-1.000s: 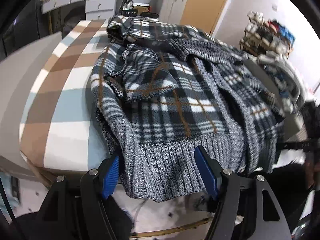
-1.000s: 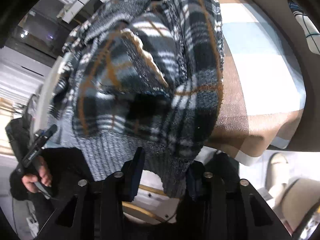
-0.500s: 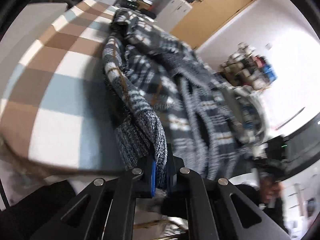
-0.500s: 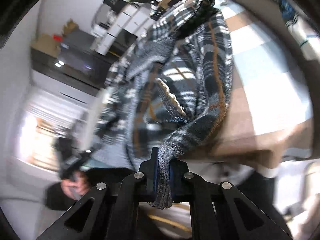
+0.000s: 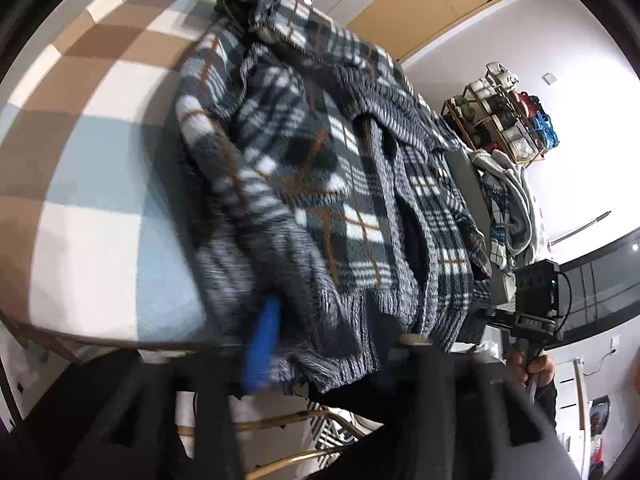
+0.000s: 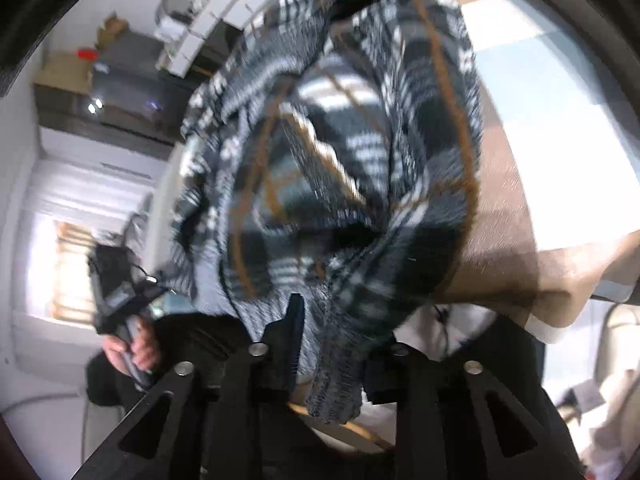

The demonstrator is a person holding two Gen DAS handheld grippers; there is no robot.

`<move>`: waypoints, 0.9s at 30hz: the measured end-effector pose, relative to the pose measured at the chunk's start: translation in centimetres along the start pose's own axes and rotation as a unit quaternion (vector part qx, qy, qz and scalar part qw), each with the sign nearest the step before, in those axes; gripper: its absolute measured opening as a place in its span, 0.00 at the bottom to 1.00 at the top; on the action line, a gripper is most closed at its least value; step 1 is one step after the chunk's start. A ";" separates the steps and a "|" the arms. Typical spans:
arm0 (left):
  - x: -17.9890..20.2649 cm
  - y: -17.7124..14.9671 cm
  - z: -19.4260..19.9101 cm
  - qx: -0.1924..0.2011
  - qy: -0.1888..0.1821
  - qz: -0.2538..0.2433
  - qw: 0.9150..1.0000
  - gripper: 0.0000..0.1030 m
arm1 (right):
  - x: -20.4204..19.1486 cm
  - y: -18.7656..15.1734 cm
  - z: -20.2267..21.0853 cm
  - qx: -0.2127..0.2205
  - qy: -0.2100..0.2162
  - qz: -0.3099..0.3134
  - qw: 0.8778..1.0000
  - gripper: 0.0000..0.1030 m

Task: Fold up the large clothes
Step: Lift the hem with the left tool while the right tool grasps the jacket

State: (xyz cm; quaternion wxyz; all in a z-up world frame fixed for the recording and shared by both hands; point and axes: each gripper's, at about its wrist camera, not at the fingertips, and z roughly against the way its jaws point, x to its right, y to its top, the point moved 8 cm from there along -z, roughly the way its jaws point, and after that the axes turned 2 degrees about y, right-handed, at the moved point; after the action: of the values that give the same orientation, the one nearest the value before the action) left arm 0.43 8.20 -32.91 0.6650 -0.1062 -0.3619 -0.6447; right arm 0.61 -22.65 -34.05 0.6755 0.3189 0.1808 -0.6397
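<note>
A dark blue, white and brown plaid fleece jacket [image 5: 320,168] with a grey ribbed hem lies on the checked table [image 5: 92,184]. Its hem hangs over the near edge. My left gripper [image 5: 320,344] is open, its blue-padded fingers [image 5: 262,344] spread either side of the hem's left part. In the right wrist view the jacket [image 6: 340,168] is blurred. My right gripper [image 6: 334,340] is open around the hem's right corner, which droops between its fingers [image 6: 290,332].
The table's cloth [image 6: 532,128] has brown, white and pale blue squares. A wooden shelf of small items [image 5: 508,116] and a pile of light clothes [image 5: 508,208] stand beyond the table's right side. White drawers and a dark cabinet [image 6: 132,92] line the far wall.
Both grippers were shut on the hem half a second ago and have opened. The hem has dropped back over the table edge. Both views are blurred by motion.
</note>
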 end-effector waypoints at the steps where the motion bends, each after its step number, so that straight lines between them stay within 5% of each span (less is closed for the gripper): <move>1: 0.3 -0.1 0.0 0.002 -0.006 -0.003 1.000 0.53 | 0.1 -0.1 -0.2 -0.005 -0.009 0.002 1.000 0.28; 8: -0.4 0.0 0.3 0.012 0.007 0.003 1.000 0.53 | 0.9 -0.3 -0.8 -0.024 -0.029 -0.002 0.999 0.46; 14: -1.4 0.2 1.4 0.058 0.137 -0.036 0.988 0.54 | 1.6 -0.4 -1.0 -0.036 -0.034 -0.009 0.999 0.52; 16: -1.9 0.2 0.9 0.050 0.186 -0.058 0.980 0.67 | 1.1 -0.2 -1.3 -0.033 -0.030 -0.008 0.999 0.52; 24: -1.8 -0.1 0.4 0.047 0.213 -0.089 0.972 0.72 | 0.6 -0.2 -0.5 -0.018 -0.013 0.004 1.000 0.52; 26: -2.1 -0.1 0.6 0.046 0.213 -0.087 0.972 0.61 | 0.4 -0.1 -0.3 -0.009 -0.011 0.005 1.000 0.44; 27: -2.3 -0.1 0.7 0.047 0.215 -0.085 0.972 0.46 | 0.4 -0.1 -0.2 -0.007 -0.009 0.006 1.000 0.38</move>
State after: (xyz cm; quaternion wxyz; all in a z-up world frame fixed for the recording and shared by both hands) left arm 0.31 10.43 -33.85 0.6742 0.0970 -0.2477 -0.6889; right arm 0.60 -22.83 -34.43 0.6827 0.3098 0.1773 -0.6375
